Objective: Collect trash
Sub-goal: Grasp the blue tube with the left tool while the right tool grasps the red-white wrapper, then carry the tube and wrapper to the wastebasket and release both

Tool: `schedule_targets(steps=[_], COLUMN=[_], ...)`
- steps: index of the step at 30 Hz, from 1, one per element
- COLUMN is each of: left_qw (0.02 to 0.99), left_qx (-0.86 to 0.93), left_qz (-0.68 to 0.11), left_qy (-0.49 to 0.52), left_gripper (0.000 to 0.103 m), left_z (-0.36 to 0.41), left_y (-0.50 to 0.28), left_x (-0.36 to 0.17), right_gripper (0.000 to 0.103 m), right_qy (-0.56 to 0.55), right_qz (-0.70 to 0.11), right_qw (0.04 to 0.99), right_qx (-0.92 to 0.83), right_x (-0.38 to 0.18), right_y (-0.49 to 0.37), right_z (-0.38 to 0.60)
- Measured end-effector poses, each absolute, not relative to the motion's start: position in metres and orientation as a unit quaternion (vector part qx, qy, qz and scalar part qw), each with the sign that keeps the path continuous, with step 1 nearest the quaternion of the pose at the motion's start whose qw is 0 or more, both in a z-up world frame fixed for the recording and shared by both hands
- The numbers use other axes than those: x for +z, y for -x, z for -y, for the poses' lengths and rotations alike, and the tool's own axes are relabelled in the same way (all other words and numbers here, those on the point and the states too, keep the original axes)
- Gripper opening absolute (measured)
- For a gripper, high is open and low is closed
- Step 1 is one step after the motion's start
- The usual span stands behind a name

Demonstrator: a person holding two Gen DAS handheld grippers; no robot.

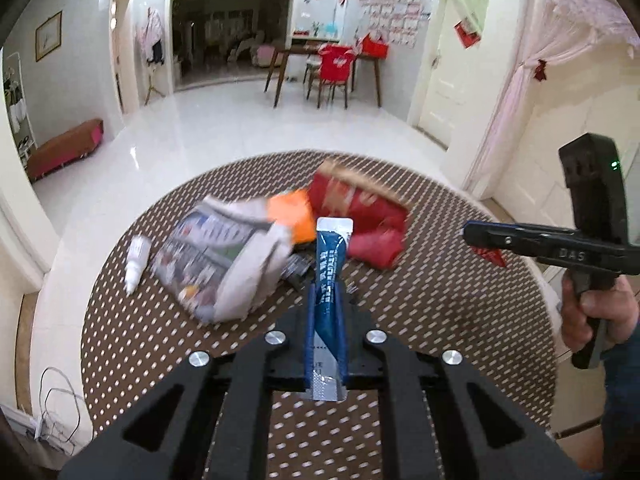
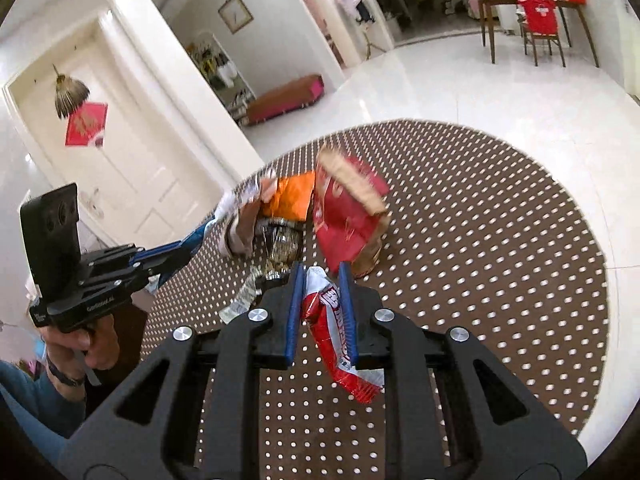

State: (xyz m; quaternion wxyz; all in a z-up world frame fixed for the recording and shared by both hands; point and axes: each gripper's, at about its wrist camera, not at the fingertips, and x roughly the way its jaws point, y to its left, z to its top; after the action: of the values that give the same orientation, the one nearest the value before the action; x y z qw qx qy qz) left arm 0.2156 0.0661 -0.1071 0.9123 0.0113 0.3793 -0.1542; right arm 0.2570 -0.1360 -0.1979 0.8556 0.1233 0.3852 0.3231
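Note:
In the left wrist view my left gripper (image 1: 326,294) is shut on a blue and white sachet (image 1: 331,252), which stands up between the pads above the round dotted table (image 1: 440,320). Behind it lie a crumpled newspaper (image 1: 224,256), an orange wrapper (image 1: 290,216), a red paper bag (image 1: 360,208) and a small white bottle (image 1: 136,258). My right gripper (image 2: 322,278) is shut on a red and white wrapper (image 2: 336,344) that hangs down over the table (image 2: 480,240). Just beyond its tips are the red bag (image 2: 348,216) and a foil wrapper (image 2: 280,246).
Each gripper shows in the other's view: the right gripper (image 1: 470,236) at the right, the left gripper (image 2: 184,250) at the left, both in a person's hands. White tiled floor surrounds the table. A bench (image 1: 64,148), a desk with a red-covered chair (image 1: 334,72) and doors stand farther off.

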Motion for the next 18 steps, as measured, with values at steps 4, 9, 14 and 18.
schedule_targets(steps=[4, 9, 14, 18], left_qw=[0.913, 0.908, 0.897, 0.880], left_qx=[-0.184, -0.224, -0.270, -0.307], left_qz=[-0.365, -0.353, -0.350, -0.361], left_qy=[0.000, 0.008, 0.006, -0.002], left_gripper=[0.009, 0.009, 0.009, 0.009], left_z=[-0.042, 0.006, 0.070, 0.124], left_y=[-0.224, -0.230, -0.245, -0.251], left_x=[-0.092, -0.080, -0.077, -0.083], right_gripper=[0.018, 0.018, 0.018, 0.018], right_qy=[-0.140, -0.167, -0.192, -0.220], right_qz=[-0.364, -0.336, -0.315, -0.316], right_qw=[0.867, 0.884, 0.904, 0.912], right_qx=[0.311, 0.279, 0.216, 0.143], right_x=[-0.184, -0.169, -0.161, -0.168], right_y=[-0.253, -0.246, -0.229, -0.213], right_z=[0.161, 0.209, 0.278, 0.342])
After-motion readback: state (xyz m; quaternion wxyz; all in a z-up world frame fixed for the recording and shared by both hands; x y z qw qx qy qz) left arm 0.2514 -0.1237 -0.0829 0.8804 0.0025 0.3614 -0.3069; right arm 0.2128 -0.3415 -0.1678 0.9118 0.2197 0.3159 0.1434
